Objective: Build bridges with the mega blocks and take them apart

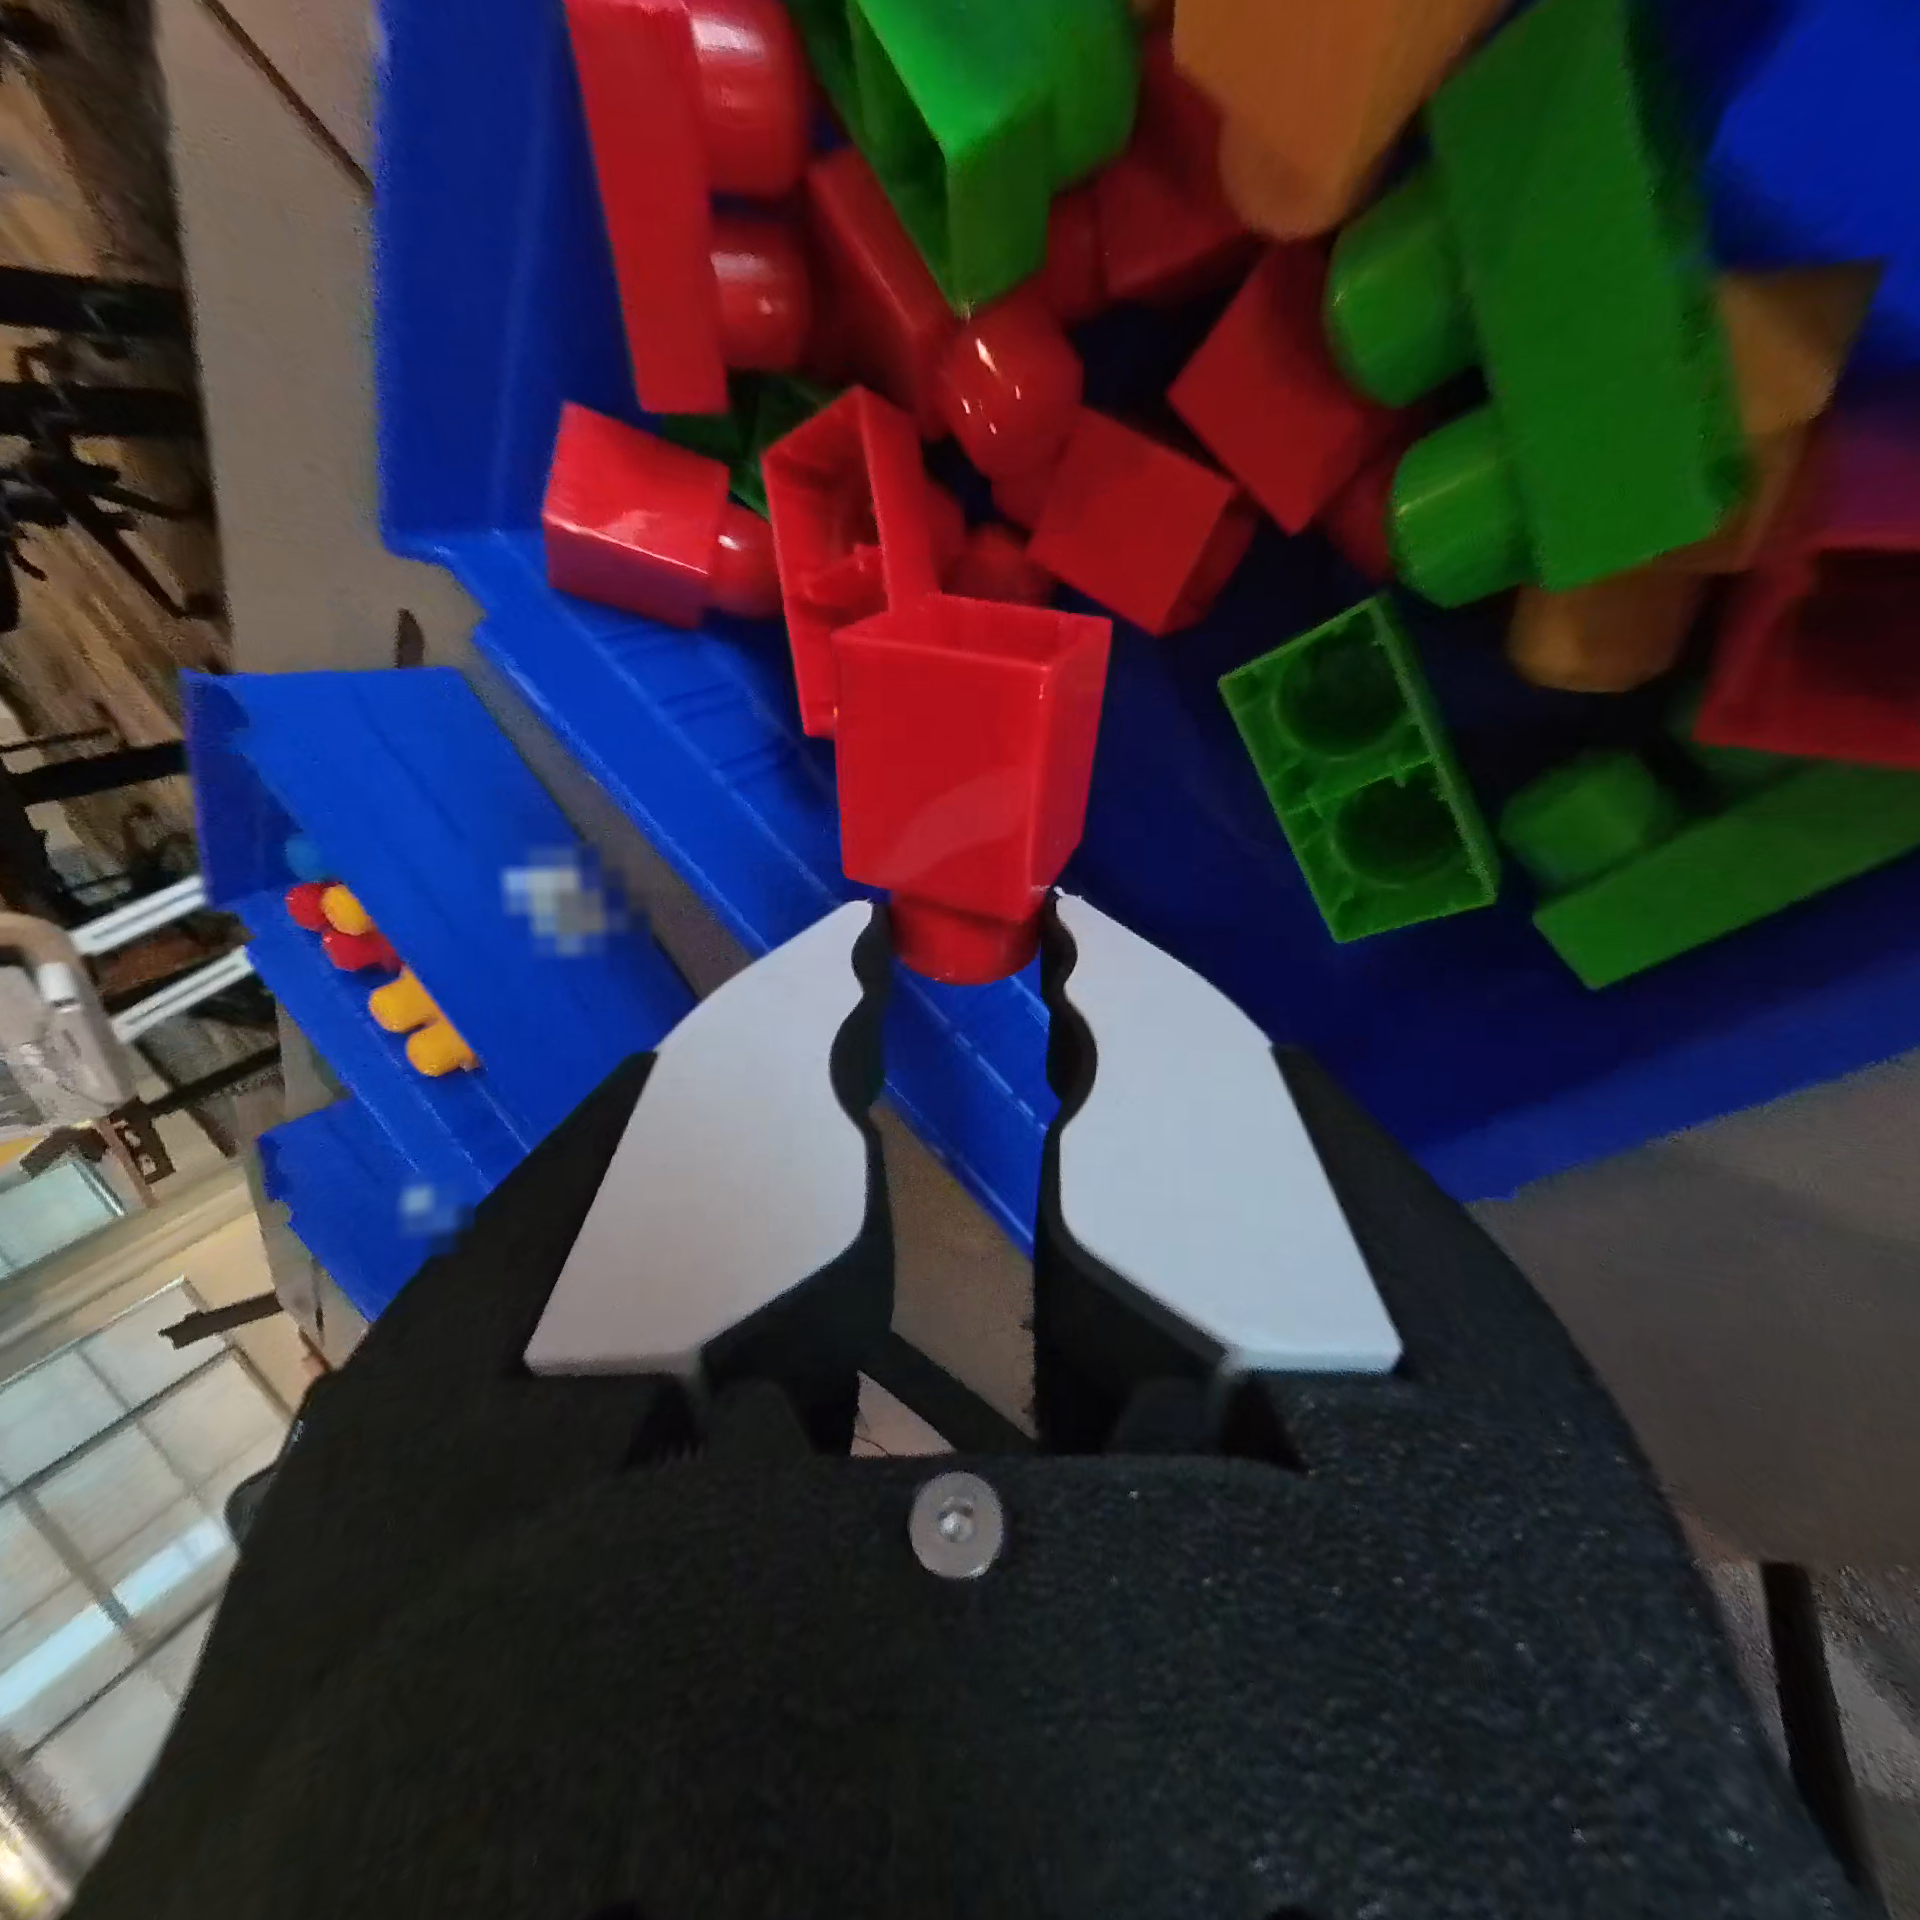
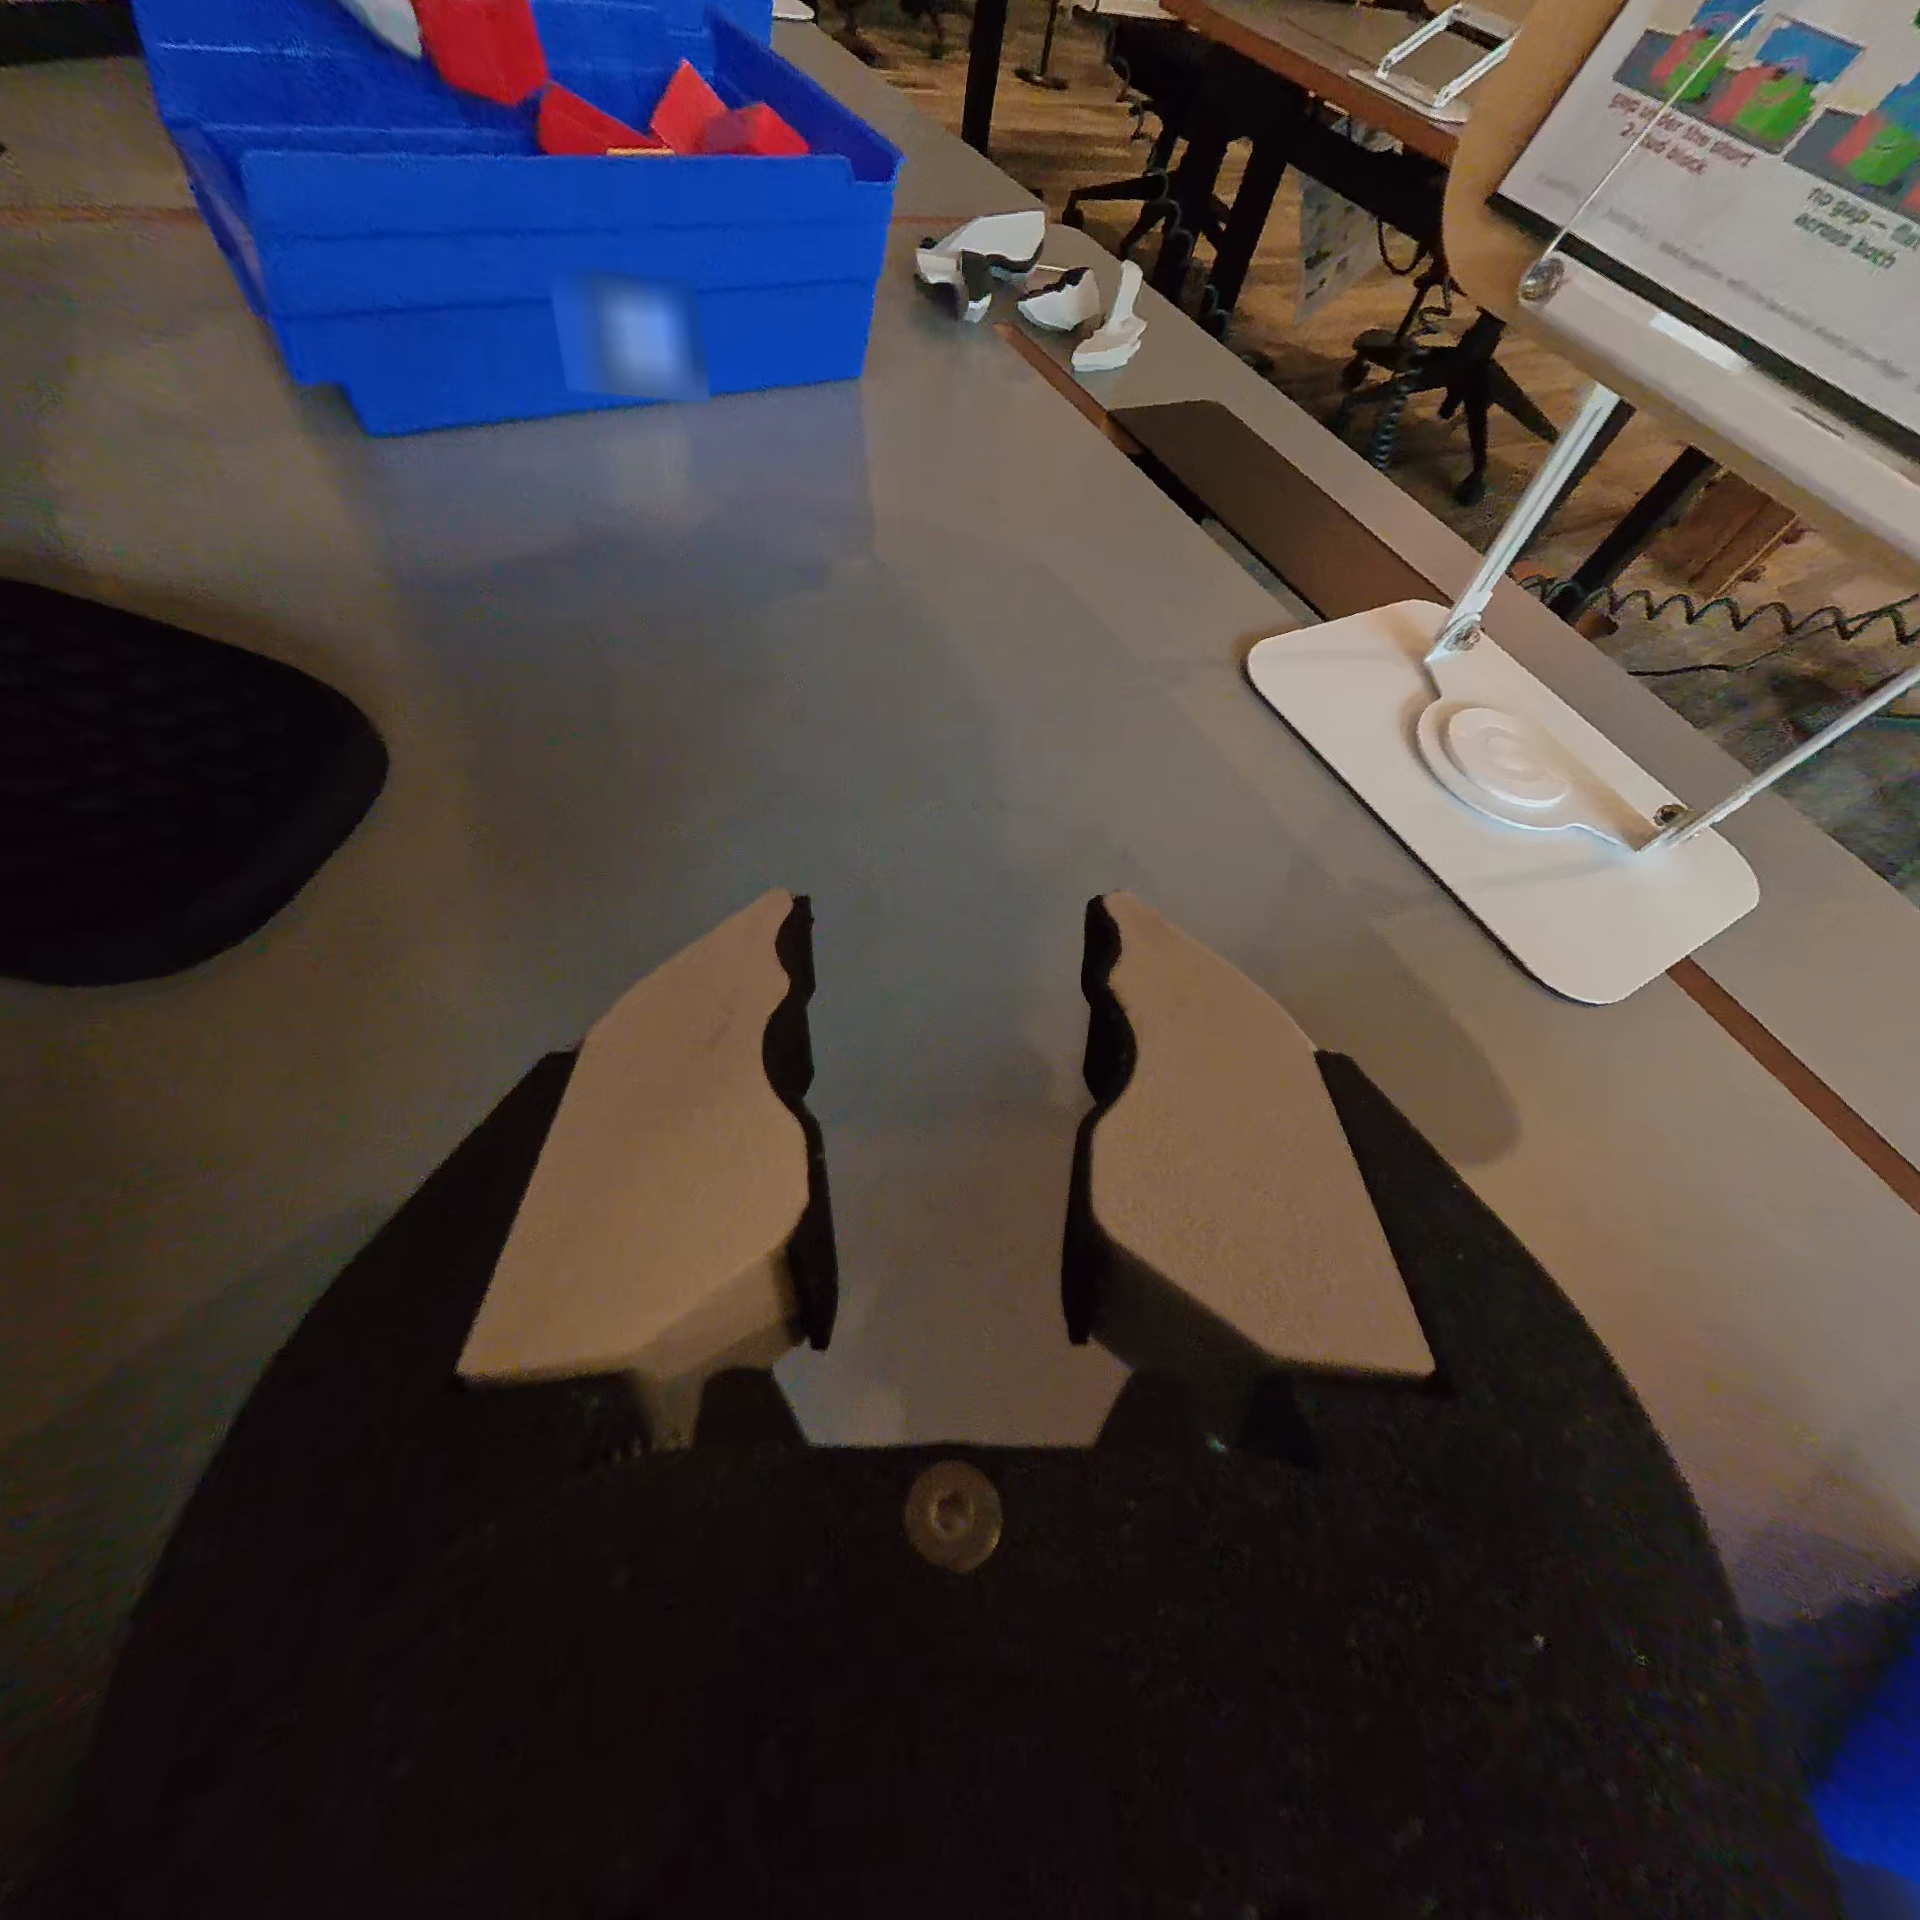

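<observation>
My left gripper (image 1: 961,920) is shut on the round stud of a small red block (image 1: 961,758) and holds it over a blue bin (image 1: 1195,987) full of loose red, green and orange mega blocks. A green two-stud block (image 1: 1361,774) lies hollow side up to the right of the held block. My right gripper (image 2: 948,914) is open and empty, low over the bare grey table (image 2: 935,623). The blue bin (image 2: 561,260) with red blocks shows far off at the top left of the right wrist view.
A second blue bin (image 1: 416,883) with small red and yellow pieces sits left of the big one. In the right wrist view a white stand (image 2: 1507,790) holding an instruction sheet is at the right, white fragments (image 2: 1039,291) lie near the table edge, and a black shape (image 2: 156,779) is at left. The gap from one gripper's tips to the other's is roughly 55 centimetres.
</observation>
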